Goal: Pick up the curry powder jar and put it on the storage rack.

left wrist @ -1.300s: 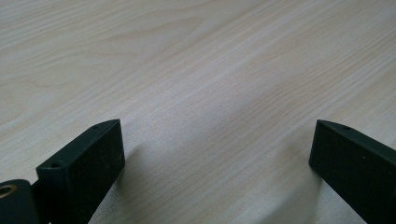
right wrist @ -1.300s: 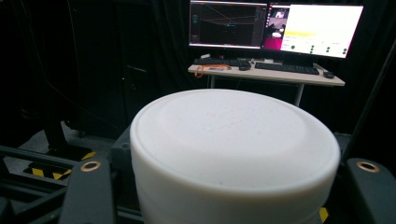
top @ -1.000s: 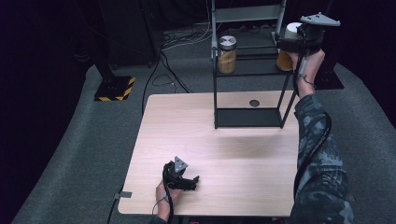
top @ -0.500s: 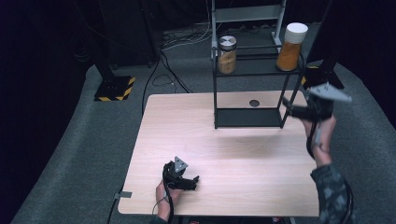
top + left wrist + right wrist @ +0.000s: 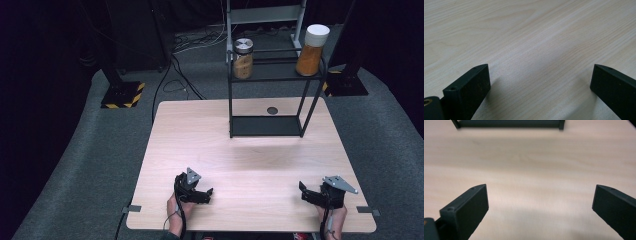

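Observation:
A black wire rack (image 5: 267, 125) stands at the back of the wooden table (image 5: 210, 130). On its top shelf sit a silver-lidded jar (image 5: 243, 59) on the left and a taller white-lidded jar (image 5: 312, 50) of orange contents on the right. My left gripper (image 5: 209, 193) rests near the front edge, left of centre, open over bare wood (image 5: 541, 75). At the front right lies my right gripper (image 5: 303, 192), also open with nothing between its jaws (image 5: 540, 197). The right gripper view takes in the rack's base bar (image 5: 509, 123) farther off.
A small dark round disc (image 5: 272, 110) lies on the table behind the rack's base. Stand feet with yellow-black stripes (image 5: 120, 95) and loose cables (image 5: 175, 75) lie on the grey floor beyond the table. Metal clips (image 5: 131, 209) sit at the front corners.
My right gripper has come down from beside the white-lidded jar on the top shelf to the table's front right; the jar stays on the shelf. The left gripper has not moved.

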A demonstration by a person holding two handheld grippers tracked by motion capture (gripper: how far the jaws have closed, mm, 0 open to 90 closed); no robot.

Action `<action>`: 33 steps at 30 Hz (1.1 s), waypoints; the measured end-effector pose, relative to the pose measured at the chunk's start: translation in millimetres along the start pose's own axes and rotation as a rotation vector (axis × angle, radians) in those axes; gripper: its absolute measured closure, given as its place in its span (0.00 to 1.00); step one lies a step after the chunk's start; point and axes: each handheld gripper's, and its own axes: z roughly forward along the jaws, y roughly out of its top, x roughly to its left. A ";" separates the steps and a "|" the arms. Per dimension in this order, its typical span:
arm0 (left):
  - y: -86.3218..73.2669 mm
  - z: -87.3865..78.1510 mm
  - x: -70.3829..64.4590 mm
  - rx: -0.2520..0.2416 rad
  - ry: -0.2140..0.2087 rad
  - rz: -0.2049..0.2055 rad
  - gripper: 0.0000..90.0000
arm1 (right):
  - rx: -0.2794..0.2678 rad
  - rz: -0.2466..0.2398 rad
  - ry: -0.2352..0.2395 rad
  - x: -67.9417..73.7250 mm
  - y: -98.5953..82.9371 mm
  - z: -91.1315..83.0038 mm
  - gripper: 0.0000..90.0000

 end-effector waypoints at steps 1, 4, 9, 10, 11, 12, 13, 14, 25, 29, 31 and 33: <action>0.0 0.0 0.1 0.000 -0.001 0.000 0.02 | -0.013 -0.002 -0.002 1.0 -2.7 -2.0 0.00; -0.1 0.0 -0.1 0.000 0.001 0.001 0.02 | 0.024 -0.028 0.014 1.8 1.3 -2.4 0.00; -0.3 -0.1 -1.0 -0.001 0.005 0.001 0.02 | 0.050 -0.066 0.029 3.0 4.6 -1.6 0.00; -0.3 -0.1 -0.8 -0.001 0.004 0.001 0.02 | 0.060 -0.076 0.034 3.3 6.4 -0.7 0.00; -0.3 -0.1 -0.8 -0.001 0.004 0.001 0.02 | 0.060 -0.076 0.034 3.3 6.4 -0.7 0.00; -0.3 0.0 -0.6 -0.001 0.003 0.001 0.02 | 0.068 -0.086 0.032 4.5 7.8 0.3 0.00; -0.3 -0.1 -0.8 -0.001 0.004 0.001 0.02 | 0.072 -0.089 0.031 5.3 8.4 0.6 0.00; -0.3 -0.1 -0.9 -0.002 0.004 0.001 0.02 | 0.073 -0.091 0.032 5.2 8.5 0.7 0.00; -0.3 0.0 -0.6 -0.001 0.002 0.002 0.02 | 0.100 -0.113 0.038 6.6 13.1 3.9 0.00; -0.3 0.0 -0.6 -0.001 0.002 0.002 0.02 | 0.107 -0.108 0.040 6.1 14.3 4.6 0.00; -0.2 0.0 -0.4 -0.001 0.001 0.003 0.02 | 0.111 -0.105 0.044 4.7 15.1 4.9 0.00; -0.1 0.1 -0.3 -0.001 0.000 0.002 0.02 | 0.120 -0.100 0.054 2.9 16.9 5.9 0.00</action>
